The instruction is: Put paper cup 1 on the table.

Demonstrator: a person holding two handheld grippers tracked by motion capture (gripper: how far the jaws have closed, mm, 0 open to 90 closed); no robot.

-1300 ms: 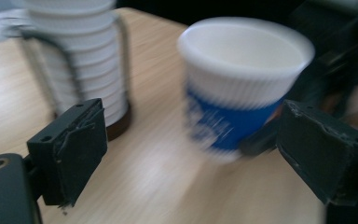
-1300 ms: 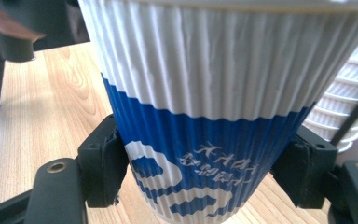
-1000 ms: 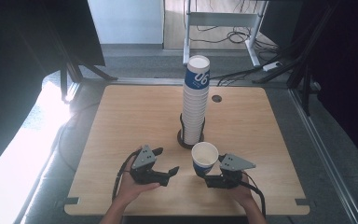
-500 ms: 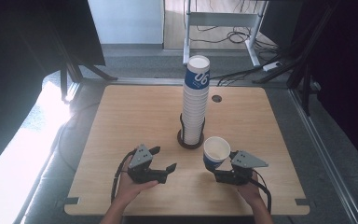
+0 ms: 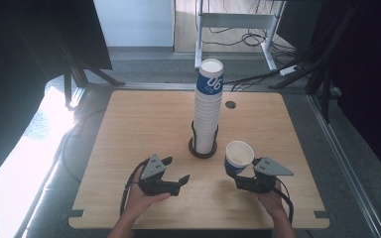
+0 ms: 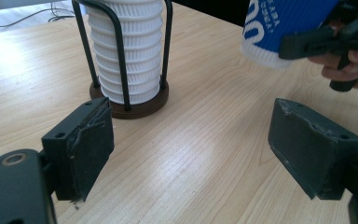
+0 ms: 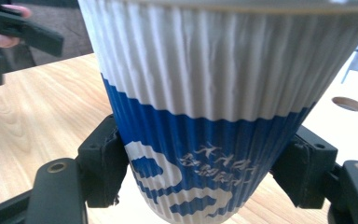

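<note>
The right gripper (image 5: 238, 174) had its jaws clamped on a paper cup (image 5: 238, 157), blue lower half w/ white print, white ribbed upper half. The cup was upright, mouth up, lifted clear of the tabletop (image 5: 144, 124), just right of and nearer than the cup holder (image 5: 203, 148). Inside of the cup looked white & empty in the high view. In the right gripper view the pads (image 7: 103, 158) pressed on the blue part on both sides.

The holder, a dark round base w/ thin black wire uprights, sat near the middle of the tabletop and held a tall cup stack (image 5: 208, 106) of white ribbed cups; the top one showed a blue band. The stack rose well above the wires.

The left gripper (image 5: 176, 182) was at the near left, well apart from the cup, jaws released & part-way apart, having just been closing, w/ nothing between them but bare wood.

Small round hole (image 5: 230, 105) in the tabletop, far right of the stack.
</note>
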